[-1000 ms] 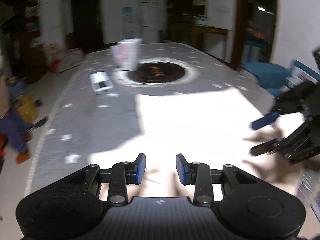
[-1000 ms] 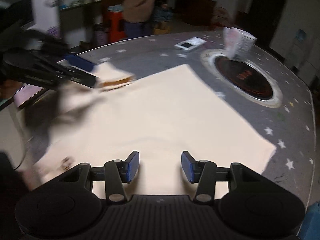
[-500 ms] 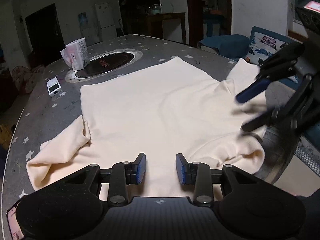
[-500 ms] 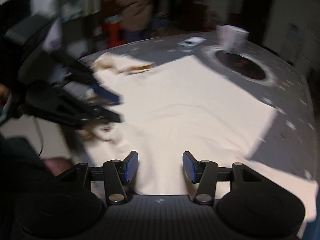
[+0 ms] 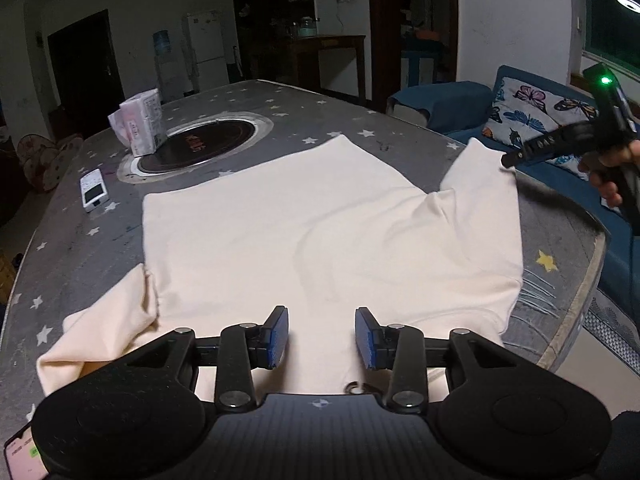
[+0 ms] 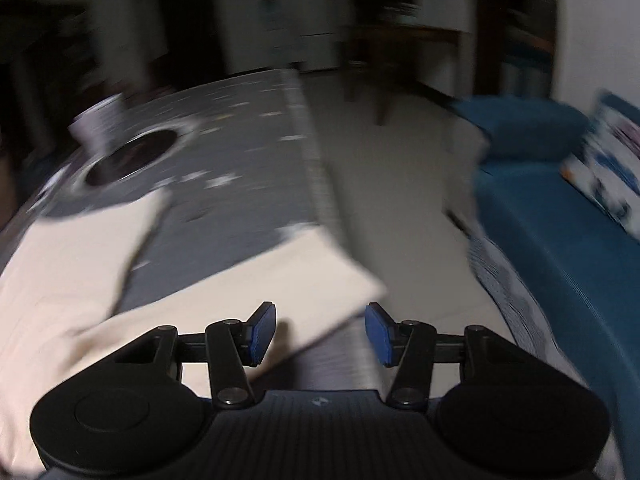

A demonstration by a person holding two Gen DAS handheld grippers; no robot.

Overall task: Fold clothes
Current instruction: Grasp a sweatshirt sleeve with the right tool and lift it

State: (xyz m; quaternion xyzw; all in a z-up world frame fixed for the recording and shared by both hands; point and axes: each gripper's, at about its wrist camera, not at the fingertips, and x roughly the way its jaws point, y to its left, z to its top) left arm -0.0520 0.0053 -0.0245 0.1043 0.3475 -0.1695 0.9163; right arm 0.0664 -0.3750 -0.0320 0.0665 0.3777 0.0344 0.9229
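On the counter (image 5: 80, 240), a cream shirt (image 5: 320, 232) lies flat, collar at the near edge, long axis running to the far edge. The left tool (image 5: 321, 338) hovers over the collar, empty, jaws opening. The right tool (image 6: 320, 332), half wide and empty, sits over the right sleeve (image 6: 288, 280) by the right edge. Since a second ago the right tool has swung rightward to that sleeve.

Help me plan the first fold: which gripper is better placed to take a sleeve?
Probably right: the right gripper hovers open at the far sleeve of the cream cloth shirt; the left gripper, opening, sits over the collar end.
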